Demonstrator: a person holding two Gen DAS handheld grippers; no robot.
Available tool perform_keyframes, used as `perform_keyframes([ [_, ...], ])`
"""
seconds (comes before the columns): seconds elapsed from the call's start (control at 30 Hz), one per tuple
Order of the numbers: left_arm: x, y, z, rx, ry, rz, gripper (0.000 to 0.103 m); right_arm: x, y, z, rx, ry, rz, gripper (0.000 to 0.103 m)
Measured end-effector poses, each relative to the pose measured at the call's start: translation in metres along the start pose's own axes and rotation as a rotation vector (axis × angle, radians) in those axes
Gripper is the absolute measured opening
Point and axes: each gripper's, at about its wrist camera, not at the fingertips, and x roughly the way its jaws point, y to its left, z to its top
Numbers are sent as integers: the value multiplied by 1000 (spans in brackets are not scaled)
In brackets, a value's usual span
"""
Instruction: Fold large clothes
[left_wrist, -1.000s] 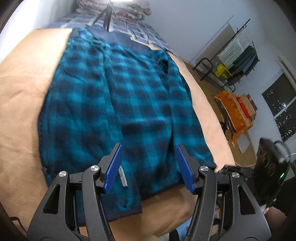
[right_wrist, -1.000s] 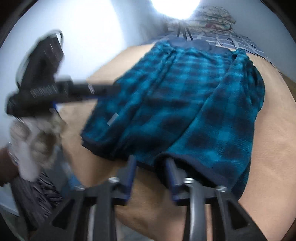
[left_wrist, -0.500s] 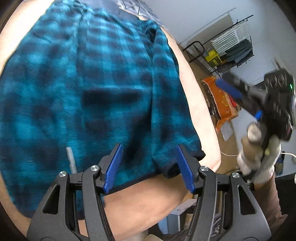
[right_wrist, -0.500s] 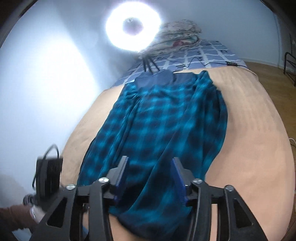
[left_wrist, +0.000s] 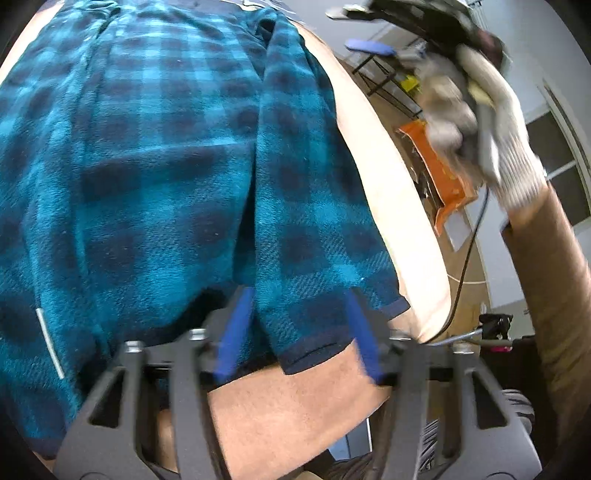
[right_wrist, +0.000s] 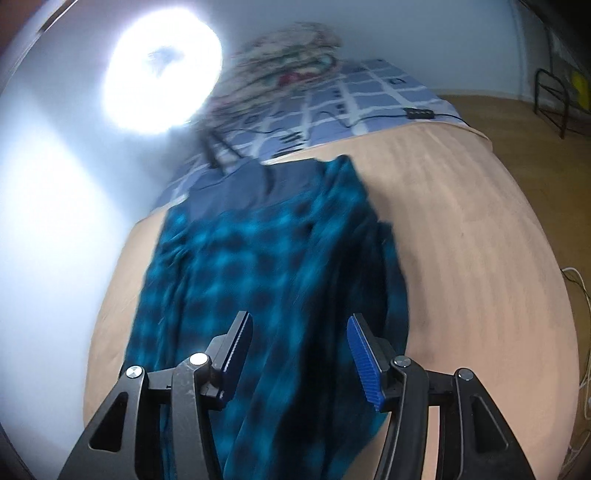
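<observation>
Teal and navy plaid trousers (left_wrist: 166, 166) lie flat and lengthwise on a tan blanket (left_wrist: 295, 406). My left gripper (left_wrist: 299, 332) is low over the near end, its blue pads on either side of one leg's navy hem (left_wrist: 317, 354). Its jaws are closing and the hem lies between them, ungripped. My right gripper (right_wrist: 301, 358) hovers above the trousers (right_wrist: 277, 266), its jaws opening, with nothing between the pads. In the left wrist view a gloved hand (left_wrist: 480, 122) holds that right gripper high at the upper right.
A bright ring light (right_wrist: 162, 74) on a tripod stands at the bed's far end, by a patterned pillow (right_wrist: 291, 48) and a blue checked sheet (right_wrist: 369, 92) with a black box on a cable (right_wrist: 419, 112). Wooden floor (right_wrist: 517, 122), an orange object (left_wrist: 439, 173) and a metal rack lie right of the bed.
My left gripper has come down close to the leg hem and its jaws have narrowed. My right gripper has swung away from the hem, up and across the bed, and has widened.
</observation>
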Motion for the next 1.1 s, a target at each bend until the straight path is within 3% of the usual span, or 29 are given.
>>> perform_keyframes([
  [0.1,3,-2,1,28,3,-2,2,22,-8,26,27,-5,-14,56],
  [0.4,-17,-17,-2,112,-61,0,0,97,-24,85,84,-7,-115,55],
  [0.43,-18,-17,-3,111,-63,-2,0,104,-24,89,80,-6,-133,43],
  [0.47,-17,-17,-1,109,-65,-1,0,110,-23,92,70,0,-156,20],
  [0.57,-21,-11,-1,97,-65,-3,0,116,-18,94,41,9,-213,5],
  [0.73,-25,-6,0,82,-71,-28,0,87,5,97,-25,-60,-262,2],
  [0.87,-26,-7,-2,92,-63,-48,0,71,43,102,-155,-108,-276,2],
  [1.1,-27,-9,-8,113,-49,-31,0,125,95,102,-250,-46,-204,2],
])
